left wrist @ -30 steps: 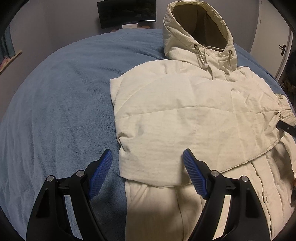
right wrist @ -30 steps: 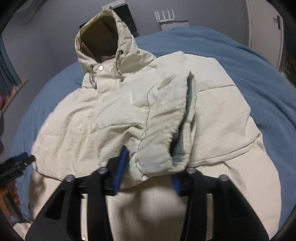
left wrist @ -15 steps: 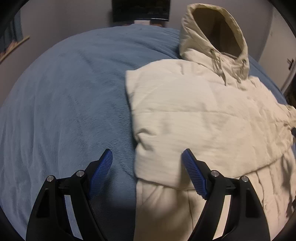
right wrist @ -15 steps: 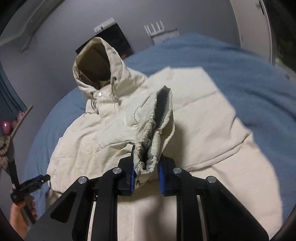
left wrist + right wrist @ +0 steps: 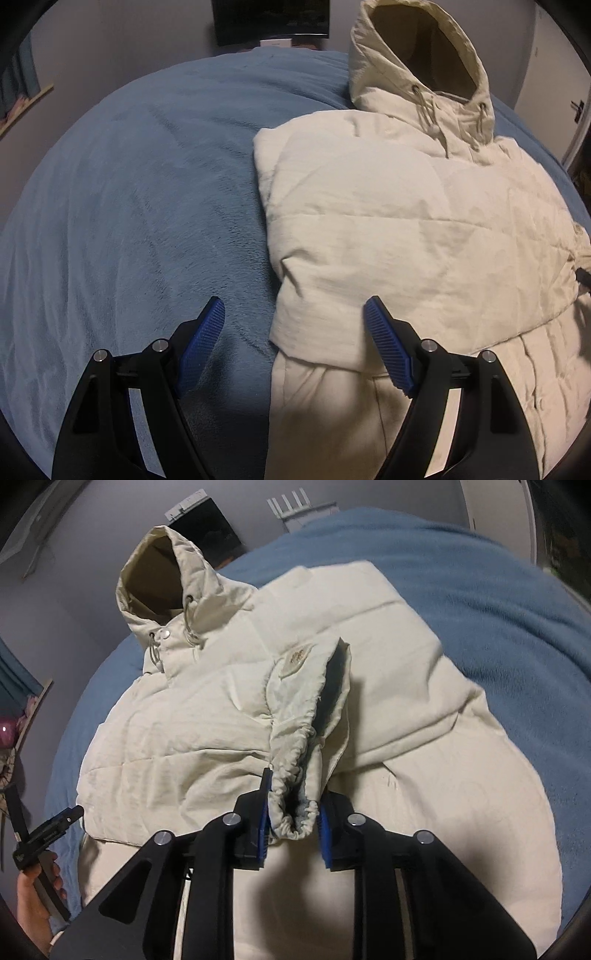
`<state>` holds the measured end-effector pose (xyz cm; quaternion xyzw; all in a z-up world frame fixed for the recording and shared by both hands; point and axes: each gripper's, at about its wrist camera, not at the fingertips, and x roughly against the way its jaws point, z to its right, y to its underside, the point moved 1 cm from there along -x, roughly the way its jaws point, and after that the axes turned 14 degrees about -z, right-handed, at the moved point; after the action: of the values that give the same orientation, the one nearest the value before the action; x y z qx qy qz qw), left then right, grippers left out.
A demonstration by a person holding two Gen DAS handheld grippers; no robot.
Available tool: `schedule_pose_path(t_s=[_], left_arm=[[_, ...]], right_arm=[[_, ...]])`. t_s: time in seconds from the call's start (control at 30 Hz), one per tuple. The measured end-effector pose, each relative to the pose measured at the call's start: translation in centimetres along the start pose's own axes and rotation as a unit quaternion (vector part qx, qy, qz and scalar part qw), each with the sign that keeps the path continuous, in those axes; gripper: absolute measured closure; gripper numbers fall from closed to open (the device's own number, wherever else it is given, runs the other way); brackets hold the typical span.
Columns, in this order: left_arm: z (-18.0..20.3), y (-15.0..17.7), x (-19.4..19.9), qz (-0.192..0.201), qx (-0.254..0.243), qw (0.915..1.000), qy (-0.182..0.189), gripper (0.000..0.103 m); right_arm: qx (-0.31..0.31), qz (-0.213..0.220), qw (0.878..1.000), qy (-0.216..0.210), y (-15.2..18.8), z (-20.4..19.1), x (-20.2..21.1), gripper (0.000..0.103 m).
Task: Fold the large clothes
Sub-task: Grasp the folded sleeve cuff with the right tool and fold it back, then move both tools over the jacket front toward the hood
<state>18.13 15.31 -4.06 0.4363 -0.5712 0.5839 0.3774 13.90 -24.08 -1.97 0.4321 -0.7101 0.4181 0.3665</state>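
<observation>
A cream hooded puffer jacket (image 5: 406,229) lies front-up on the blue blanket (image 5: 129,203), hood (image 5: 424,48) at the far end and one sleeve folded across the chest. My left gripper (image 5: 293,302) hangs open above the jacket's left edge, one finger over blanket and one over fabric, nothing between them. In the right wrist view the other sleeve stands bunched over the jacket (image 5: 184,731). Its elastic cuff (image 5: 295,812) fills the gap of my right gripper (image 5: 294,794), both pads still touching it while the jaws are opening.
The blanket (image 5: 498,609) covers a bed that runs to a grey wall with a dark screen (image 5: 269,18). A hand (image 5: 33,897) holding the left gripper shows at the bed's left side. A white door (image 5: 498,513) stands at the right.
The right gripper's jaws closed tightly on the sleeve cuff, then widened a little, and the sleeve came over the jacket's middle. The left gripper stayed open; the jacket sits further right in its view.
</observation>
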Motion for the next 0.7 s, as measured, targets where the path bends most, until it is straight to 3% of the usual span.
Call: schedule_pose_path(t_s=[0.03, 0.07, 0.1, 0.27, 0.47, 0.6, 0.7], left_arm=[[0.1, 0.0, 0.0, 0.000, -0.003, 1.0000, -0.001, 0.027], [0.2, 0.0, 0.0, 0.000, -0.006, 1.0000, -0.002, 0.027], [0.4, -0.1, -0.1, 0.000, -0.007, 1.0000, -0.001, 0.027], [1.1, -0.1, 0.2, 0.011, -0.016, 0.9997, 0.015, 0.027], [3.0, -0.2, 0.5, 0.024, -0.033, 0.9984, 0.040, 0.027], [4.2, 0.1, -0.6, 0.012, -0.054, 0.9983, 0.016, 0.026], [4.5, 0.1, -1.1, 0.010, -0.062, 0.9980, 0.005, 0.024]], right_arm=[[0.000, 0.002, 1.000, 0.013, 0.0, 0.1, 0.2, 0.066], [0.001, 0.007, 1.000, 0.029, 0.0, 0.3, 0.6, 0.053], [0.003, 0.012, 0.999, 0.035, -0.1, 0.5, 0.7, 0.050], [0.051, 0.041, 0.993, 0.098, -0.2, 0.1, 2.5, 0.050], [0.155, 0.062, 0.979, 0.121, 0.3, -4.3, 2.5, 0.042], [0.205, 0.044, 0.967, 0.145, 0.7, -6.6, 0.3, 0.038], [0.206, 0.025, 0.965, 0.160, 0.1, -6.7, -1.5, 0.038]])
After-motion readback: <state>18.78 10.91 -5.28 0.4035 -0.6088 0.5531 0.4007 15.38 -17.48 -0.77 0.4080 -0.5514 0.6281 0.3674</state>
